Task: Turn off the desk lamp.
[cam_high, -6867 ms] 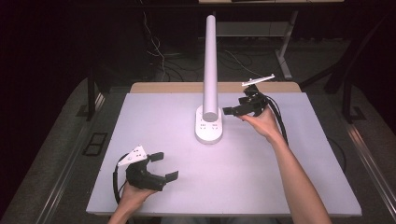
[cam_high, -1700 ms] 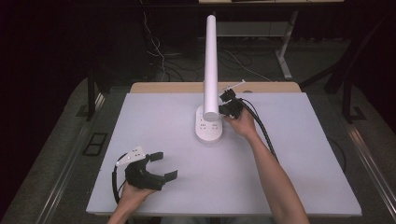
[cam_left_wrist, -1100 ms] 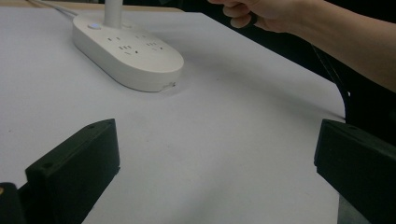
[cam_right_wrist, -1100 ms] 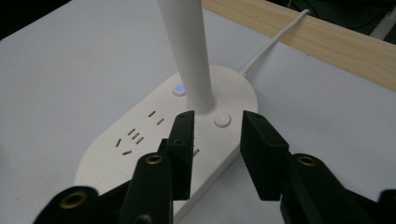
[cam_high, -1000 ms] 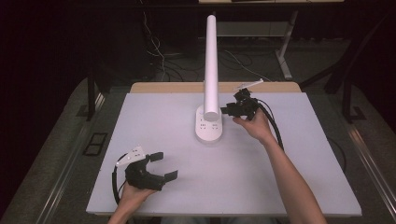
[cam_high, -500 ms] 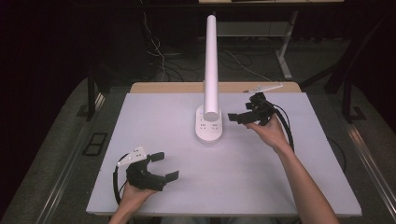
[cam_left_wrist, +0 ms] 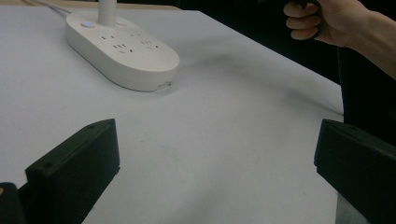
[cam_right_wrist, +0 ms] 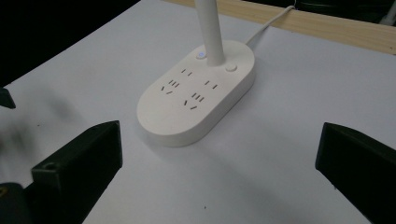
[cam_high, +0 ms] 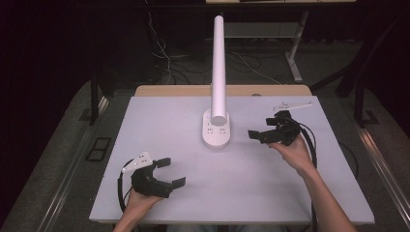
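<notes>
Right hand-held gripper (cam_high: 265,135) hangs with jaws spread wide and empty, and the white oval plastic power-strip base (cam_right_wrist: 198,98) with its upright white tube (cam_high: 218,67) sits just ahead of it on the white counter (cam_high: 270,193). To press a round button (cam_right_wrist: 230,68) well, I would judge it best to narrow the jaws first and come down beside the tube. Left hand-held gripper (cam_high: 167,173), also open and empty, rests well apart from the base.

Smooth, satin white plastic lamp base (cam_right_wrist: 196,100) sits on a matt white table (cam_high: 270,188) edged with wood.
</notes>
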Demonstrator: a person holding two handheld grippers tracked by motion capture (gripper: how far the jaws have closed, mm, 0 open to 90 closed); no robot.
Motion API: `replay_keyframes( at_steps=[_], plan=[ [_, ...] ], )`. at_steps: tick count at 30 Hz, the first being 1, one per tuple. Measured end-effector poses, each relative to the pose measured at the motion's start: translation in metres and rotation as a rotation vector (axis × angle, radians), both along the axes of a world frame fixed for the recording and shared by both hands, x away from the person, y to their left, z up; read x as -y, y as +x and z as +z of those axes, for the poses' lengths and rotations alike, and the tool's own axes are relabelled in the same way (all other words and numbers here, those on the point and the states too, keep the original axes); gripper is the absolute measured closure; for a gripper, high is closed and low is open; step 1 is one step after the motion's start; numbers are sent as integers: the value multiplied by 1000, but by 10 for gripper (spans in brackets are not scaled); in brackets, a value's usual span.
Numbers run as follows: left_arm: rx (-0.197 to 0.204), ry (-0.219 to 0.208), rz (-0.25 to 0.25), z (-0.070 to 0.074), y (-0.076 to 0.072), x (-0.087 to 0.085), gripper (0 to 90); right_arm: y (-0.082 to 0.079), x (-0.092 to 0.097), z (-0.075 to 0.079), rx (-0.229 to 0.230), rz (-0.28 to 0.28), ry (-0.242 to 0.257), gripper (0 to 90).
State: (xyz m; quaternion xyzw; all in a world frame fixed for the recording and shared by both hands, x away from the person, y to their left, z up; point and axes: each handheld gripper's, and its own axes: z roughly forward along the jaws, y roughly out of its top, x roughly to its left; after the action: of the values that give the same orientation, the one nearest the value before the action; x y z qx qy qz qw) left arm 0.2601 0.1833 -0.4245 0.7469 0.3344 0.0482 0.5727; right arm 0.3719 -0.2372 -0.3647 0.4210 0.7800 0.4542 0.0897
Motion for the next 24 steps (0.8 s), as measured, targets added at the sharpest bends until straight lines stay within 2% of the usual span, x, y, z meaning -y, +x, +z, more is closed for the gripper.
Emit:
replay_keyframes(
  at_steps=[7, 12, 24],
  plan=[
    [-2, -1, -2, 0, 0, 1, 0, -21, 11, 0, 9, -2, -5, 6],
    [-1, -1, -2, 0, 0, 1, 0, -36, 19, -2, 17, -6, 11, 7],
    [3, 3, -7, 1, 0, 1, 0, -79, 37, -17, 28, -21, 47, 6]
  ],
)
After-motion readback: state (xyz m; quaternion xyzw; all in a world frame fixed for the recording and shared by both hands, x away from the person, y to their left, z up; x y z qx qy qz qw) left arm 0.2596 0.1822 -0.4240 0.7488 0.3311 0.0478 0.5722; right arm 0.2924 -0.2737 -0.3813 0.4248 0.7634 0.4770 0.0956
